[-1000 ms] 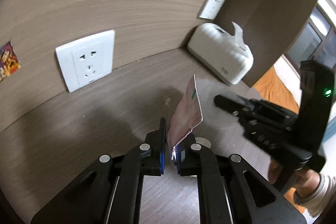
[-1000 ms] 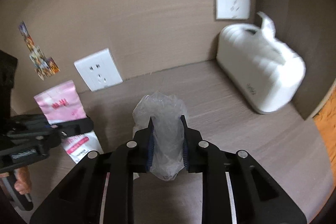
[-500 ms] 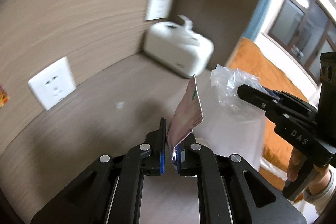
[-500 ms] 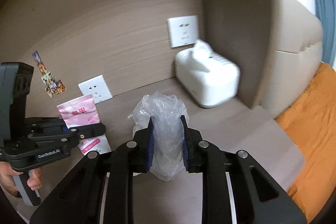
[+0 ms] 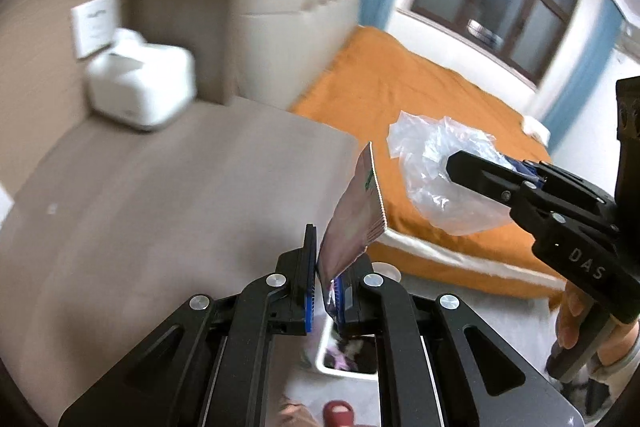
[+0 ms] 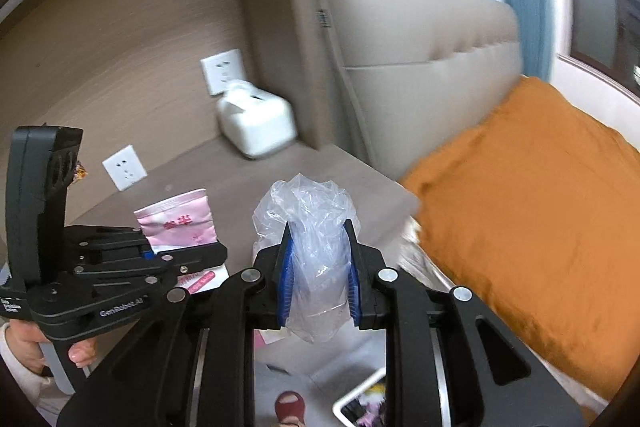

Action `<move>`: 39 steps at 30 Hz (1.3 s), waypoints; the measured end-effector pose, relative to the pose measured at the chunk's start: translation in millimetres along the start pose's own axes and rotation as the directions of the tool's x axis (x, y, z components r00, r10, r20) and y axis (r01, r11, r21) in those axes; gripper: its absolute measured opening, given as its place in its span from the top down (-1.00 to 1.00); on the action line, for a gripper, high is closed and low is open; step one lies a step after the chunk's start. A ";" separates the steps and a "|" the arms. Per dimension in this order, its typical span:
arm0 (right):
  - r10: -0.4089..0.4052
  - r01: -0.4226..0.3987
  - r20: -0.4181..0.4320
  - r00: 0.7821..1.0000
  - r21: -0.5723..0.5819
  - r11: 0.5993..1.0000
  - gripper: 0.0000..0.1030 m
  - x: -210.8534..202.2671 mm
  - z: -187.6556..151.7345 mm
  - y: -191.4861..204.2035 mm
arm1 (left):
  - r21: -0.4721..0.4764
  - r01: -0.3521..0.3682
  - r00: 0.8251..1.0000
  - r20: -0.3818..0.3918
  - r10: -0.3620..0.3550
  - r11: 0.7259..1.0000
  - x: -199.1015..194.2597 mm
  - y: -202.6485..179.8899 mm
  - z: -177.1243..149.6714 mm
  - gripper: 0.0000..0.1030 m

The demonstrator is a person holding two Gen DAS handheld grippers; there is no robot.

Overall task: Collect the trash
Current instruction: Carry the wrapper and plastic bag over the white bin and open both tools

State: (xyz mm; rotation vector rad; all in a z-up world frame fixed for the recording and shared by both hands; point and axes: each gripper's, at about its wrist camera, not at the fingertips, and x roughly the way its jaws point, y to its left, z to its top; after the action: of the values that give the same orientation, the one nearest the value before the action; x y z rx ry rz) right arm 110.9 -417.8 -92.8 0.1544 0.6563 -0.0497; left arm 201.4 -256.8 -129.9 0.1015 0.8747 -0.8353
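- The step in hand looks like the carry: both pieces of trash are off the grey-brown wood-grain bedside top (image 5: 168,187) and held in the air beside it.
- The left gripper (image 5: 328,283) has its blue-padded jaws nearly together, pinching the bottom corner of a flat pink foil-like sachet with a serrated edge (image 5: 356,223); the sachet stands up stiffly from the jaws, tilted to the right.
- The right gripper (image 6: 320,267) is clamped on a crumpled clear plastic bag (image 6: 312,227), jaws held a little apart by the wad; the film is thin, wrinkled and glossy, bulging above and below the pads.
- A white rectangular bin with dark contents (image 5: 344,355) shows low in the left wrist view, just under the left gripper; its corner (image 6: 360,403) also sits at the bottom of the right wrist view.
- Next, I judge, each gripper must come over the bin's opening and let go; the light bag may cling to the pads or drift aside.
- A white rounded tissue box (image 6: 256,127) stays on the top by the wall; an orange bedspread (image 6: 528,219) lies to the right.
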 end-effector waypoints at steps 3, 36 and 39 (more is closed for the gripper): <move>-0.032 0.032 -0.010 0.999 0.037 0.999 0.55 -21.4 -22.0 -21.3 | 0.035 0.040 0.999 -0.033 -0.039 0.999 14.8 -35.0 -12.3 0.86; -0.125 0.254 -0.409 0.904 0.278 0.926 0.55 174.8 -346.9 -149.9 | 0.157 0.238 0.884 -0.444 -0.147 0.958 349.1 -84.4 -264.6 0.86; -0.130 0.260 -0.434 0.892 0.255 0.931 0.54 202.9 -373.2 -151.8 | 0.173 0.243 0.876 -0.461 -0.140 0.954 371.4 -78.3 -284.6 0.85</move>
State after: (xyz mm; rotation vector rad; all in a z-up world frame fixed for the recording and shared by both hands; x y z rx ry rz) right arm 31.8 -508.0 -527.6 0.4070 1.0861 -0.3253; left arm 97.9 -421.4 -562.7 0.4254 1.2322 -1.1240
